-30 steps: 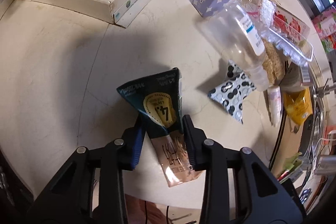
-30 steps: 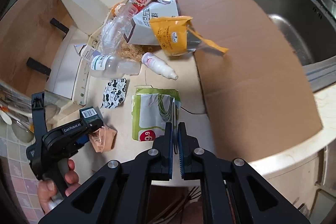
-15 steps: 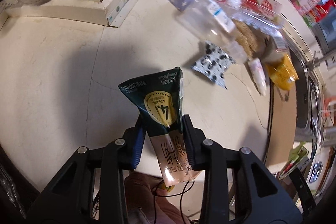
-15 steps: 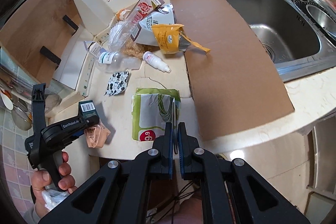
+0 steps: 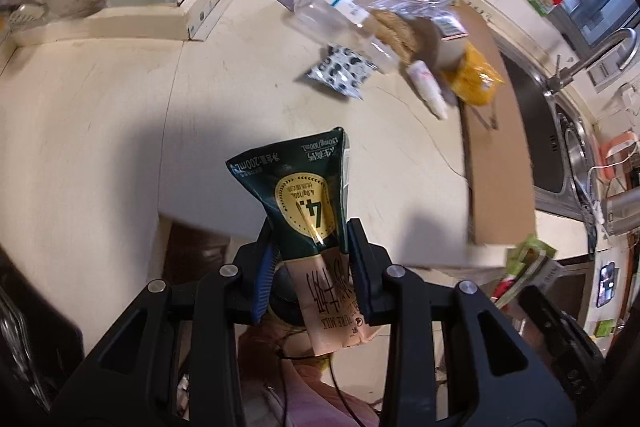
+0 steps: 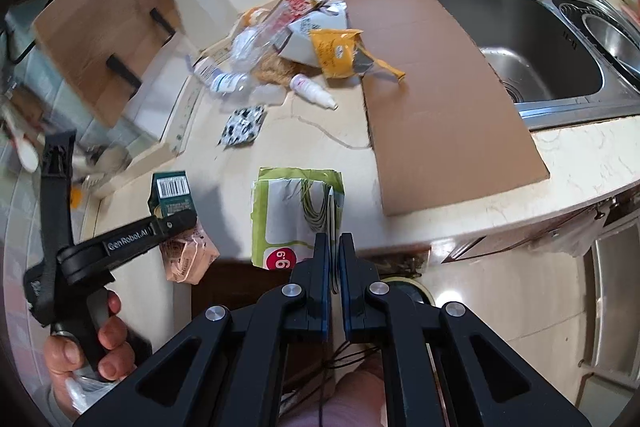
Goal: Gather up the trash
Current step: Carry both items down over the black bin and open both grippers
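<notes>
A slip is being judged the chief risk: the crushed milk carton [image 5: 306,203] is being gripped only across its soft creased middle and could be squeezed out of the left gripper [image 5: 310,251] above the counter edge [image 5: 208,219]. The green-and-white packet [image 6: 298,215] is being pinched by one thin edge and could be torn or dropped. The left jaws are being held partly spread, pressed onto the carton's sides. The right gripper [image 6: 335,255] is being kept almost fully together on the packet's edge. The remaining trash pile [image 6: 296,39] is being left on the counter beside the cardboard sheet [image 6: 440,95].
</notes>
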A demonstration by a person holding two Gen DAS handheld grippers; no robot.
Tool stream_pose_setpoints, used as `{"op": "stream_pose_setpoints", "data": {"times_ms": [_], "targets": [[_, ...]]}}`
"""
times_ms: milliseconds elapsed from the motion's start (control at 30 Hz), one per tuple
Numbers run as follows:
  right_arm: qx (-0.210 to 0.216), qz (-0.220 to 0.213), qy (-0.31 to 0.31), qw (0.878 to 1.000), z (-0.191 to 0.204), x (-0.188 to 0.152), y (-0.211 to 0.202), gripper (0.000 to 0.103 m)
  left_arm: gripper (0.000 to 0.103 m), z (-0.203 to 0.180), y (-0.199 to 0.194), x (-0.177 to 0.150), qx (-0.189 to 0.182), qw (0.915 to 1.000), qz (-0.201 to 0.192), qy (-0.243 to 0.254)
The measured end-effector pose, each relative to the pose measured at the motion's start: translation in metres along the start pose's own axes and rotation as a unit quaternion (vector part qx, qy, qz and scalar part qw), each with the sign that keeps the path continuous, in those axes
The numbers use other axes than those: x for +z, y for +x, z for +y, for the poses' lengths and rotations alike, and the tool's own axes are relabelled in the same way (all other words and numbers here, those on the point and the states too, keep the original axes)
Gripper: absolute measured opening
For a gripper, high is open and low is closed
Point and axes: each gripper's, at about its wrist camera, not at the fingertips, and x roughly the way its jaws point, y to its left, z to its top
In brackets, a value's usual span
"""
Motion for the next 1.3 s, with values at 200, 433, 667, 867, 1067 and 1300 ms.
{"op": "stream_pose_setpoints", "data": {"times_ms": [200, 433, 667, 867, 1067, 1300], "targets": [[0.017, 0.010, -0.034, 0.999, -0.019, -0.030, -0.020, 0.005, 0.030, -0.020, -0.030, -0.052, 0.013, 0.9997, -0.022, 0.004], [0.036, 0.036, -0.046, 0.998, -0.062, -0.072, -0.028, 0.005, 0.030, -0.039, -0.038, -0.121, 0.017, 0.9995, -0.024, 0.008], [0.041, 0.070, -0.044, 0.996, -0.105, -0.113, -0.011, 0.005, 0.030, -0.060, -0.014, -0.173, 0.030, 0.9988, -0.002, 0.040], [0.036, 0.104, -0.016, 0.994, -0.143, -0.144, 0.024, 0.005, 0.030, -0.071, 0.025, -0.197, 0.046, 0.9964, 0.009, 0.071], [0.016, 0.144, 0.014, 0.989, -0.183, -0.175, 0.084, 0.005, 0.030, -0.069, 0.093, -0.221, 0.059, 0.9940, 0.034, 0.086], [0.001, 0.193, 0.047, 0.980, -0.223, -0.213, 0.174, 0.005, 0.030, -0.062, 0.197, -0.241, 0.065, 0.9884, 0.070, 0.118]]}}
